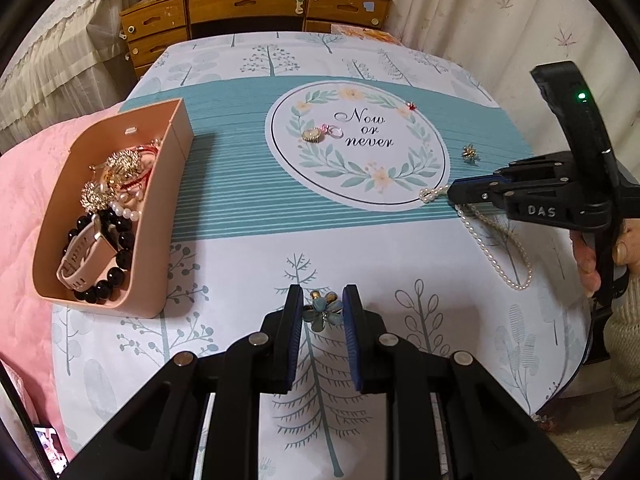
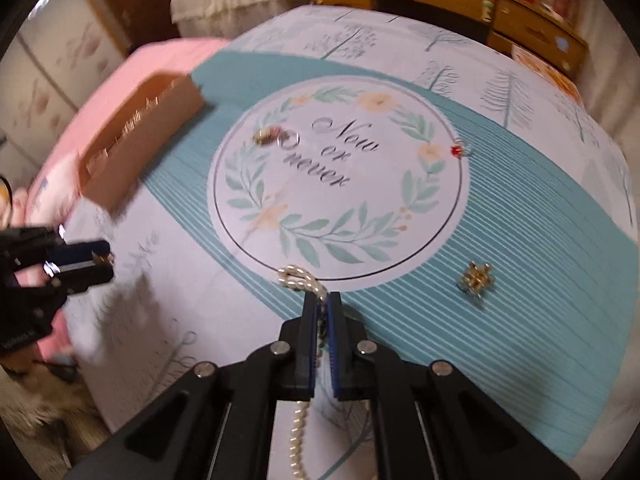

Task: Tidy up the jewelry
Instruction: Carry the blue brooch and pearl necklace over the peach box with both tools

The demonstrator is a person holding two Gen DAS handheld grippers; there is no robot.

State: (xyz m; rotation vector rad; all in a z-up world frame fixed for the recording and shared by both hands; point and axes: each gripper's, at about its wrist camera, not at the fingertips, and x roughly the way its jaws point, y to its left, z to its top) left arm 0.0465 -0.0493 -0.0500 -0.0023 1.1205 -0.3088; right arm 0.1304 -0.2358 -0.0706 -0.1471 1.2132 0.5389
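Note:
My left gripper (image 1: 322,300) is shut on a blue-green flower brooch (image 1: 323,311), held between its pads above the tablecloth. My right gripper (image 2: 323,300) is shut on a white pearl necklace (image 2: 298,278); a loop sticks out past the fingertips and the rest trails back over the cloth (image 1: 496,256). The pink jewelry box (image 1: 160,216) sits at the left, holding a pink watch (image 1: 86,256), black beads, pearls and gold pieces. The right gripper also shows in the left wrist view (image 1: 452,194).
On the round table lie a gold pendant with a pink ring (image 1: 316,134), a small red charm (image 1: 411,106) and a gold flower brooch (image 1: 469,153). A pink cushion (image 1: 24,208) lies left of the box. A wooden dresser (image 1: 248,8) stands behind.

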